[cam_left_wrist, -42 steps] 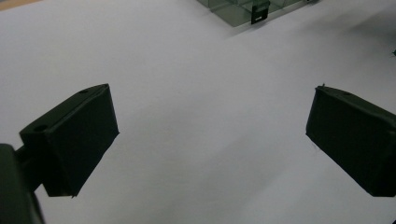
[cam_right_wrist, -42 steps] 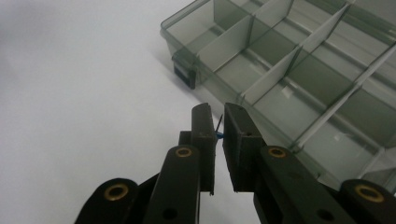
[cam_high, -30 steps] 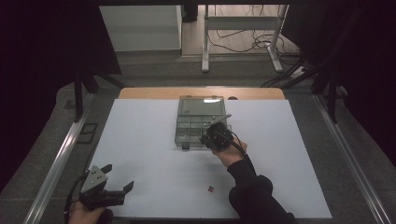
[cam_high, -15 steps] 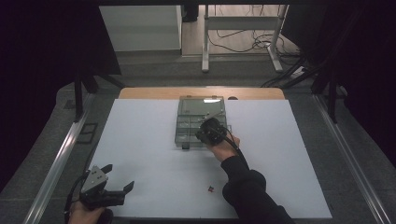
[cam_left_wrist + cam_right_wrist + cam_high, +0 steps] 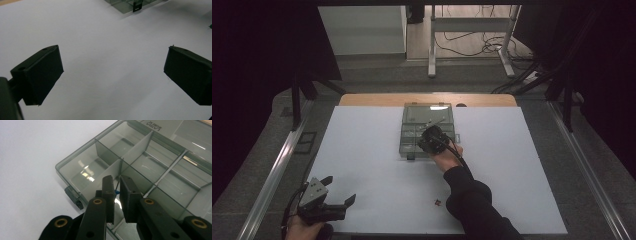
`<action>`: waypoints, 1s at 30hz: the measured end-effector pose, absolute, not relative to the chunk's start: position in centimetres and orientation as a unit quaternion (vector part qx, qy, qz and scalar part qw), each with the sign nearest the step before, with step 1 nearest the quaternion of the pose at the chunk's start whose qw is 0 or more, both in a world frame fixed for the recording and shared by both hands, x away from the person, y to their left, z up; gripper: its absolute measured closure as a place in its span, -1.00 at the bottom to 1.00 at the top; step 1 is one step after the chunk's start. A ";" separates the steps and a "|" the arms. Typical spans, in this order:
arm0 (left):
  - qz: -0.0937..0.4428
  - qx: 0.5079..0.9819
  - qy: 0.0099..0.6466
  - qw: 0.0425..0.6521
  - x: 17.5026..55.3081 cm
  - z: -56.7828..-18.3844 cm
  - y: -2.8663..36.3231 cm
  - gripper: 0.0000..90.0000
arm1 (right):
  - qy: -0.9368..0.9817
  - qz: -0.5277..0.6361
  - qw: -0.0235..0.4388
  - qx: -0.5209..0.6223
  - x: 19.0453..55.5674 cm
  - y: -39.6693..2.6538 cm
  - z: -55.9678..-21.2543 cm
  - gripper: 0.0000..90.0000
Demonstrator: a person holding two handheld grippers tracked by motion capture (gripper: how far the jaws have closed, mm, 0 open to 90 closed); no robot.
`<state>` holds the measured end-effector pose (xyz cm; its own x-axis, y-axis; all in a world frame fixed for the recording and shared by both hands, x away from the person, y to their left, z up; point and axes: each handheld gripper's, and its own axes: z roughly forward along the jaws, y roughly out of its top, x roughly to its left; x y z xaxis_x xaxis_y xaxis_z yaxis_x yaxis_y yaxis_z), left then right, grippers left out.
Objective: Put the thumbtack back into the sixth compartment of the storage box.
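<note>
Blue bit (image 5: 116, 191): position? (observer)

Operator: Sits between the jaws of the right gripper (image 5: 116, 178), just above a divider (image 5: 107, 170) in the box (image 5: 82, 147). Jaws are narrow, nearly together, and the bit looks pinched. It is too small to say what kind of part it is.

Observer: Which compartment is below it?

Operator: Near-corner row, beside the latch (image 5: 73, 197). The tips hang right over the wall between two cells, so I cannot tell which cell it would land in.

Observer: Then how should the drop be done well?

Operator: My judgement: shift the tips off the divider and over the middle of one cell first. Lower them inside the rim before easing the jaws apart. Open only slightly, since a part this light could cling to a pad or bounce off the wall. Keep the wrist steady; the box is unclamped and may slide on the table (image 5: 362, 150) if knocked.

Observer: Other hand?

Operator: Left gripper (image 5: 338, 189) rests at the near left corner of the table, jaws wide, nothing between them, well apart from the box.

Observer: Anything else on the sheet?

Operator: A small red bit (image 5: 438, 202) lies near the right sleeve, apart from the box.
</note>
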<state>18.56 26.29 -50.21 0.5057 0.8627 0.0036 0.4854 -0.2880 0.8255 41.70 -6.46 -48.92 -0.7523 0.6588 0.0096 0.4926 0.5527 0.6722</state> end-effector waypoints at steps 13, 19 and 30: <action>0.234 0.769 0.438 0.403 18.6 -50.2 26.3 -0.94 | 0.878 0.327 0.139 0.321 40.3 -7.4 -47.7 0.18; 0.234 0.769 0.438 0.402 18.6 -50.2 26.2 -0.94 | 0.876 0.334 0.148 0.315 39.2 -7.9 -47.3 -0.06; 0.234 0.769 0.438 0.402 18.6 -50.2 26.2 -0.94 | 0.879 0.336 0.149 0.304 37.4 -8.9 -47.1 -0.26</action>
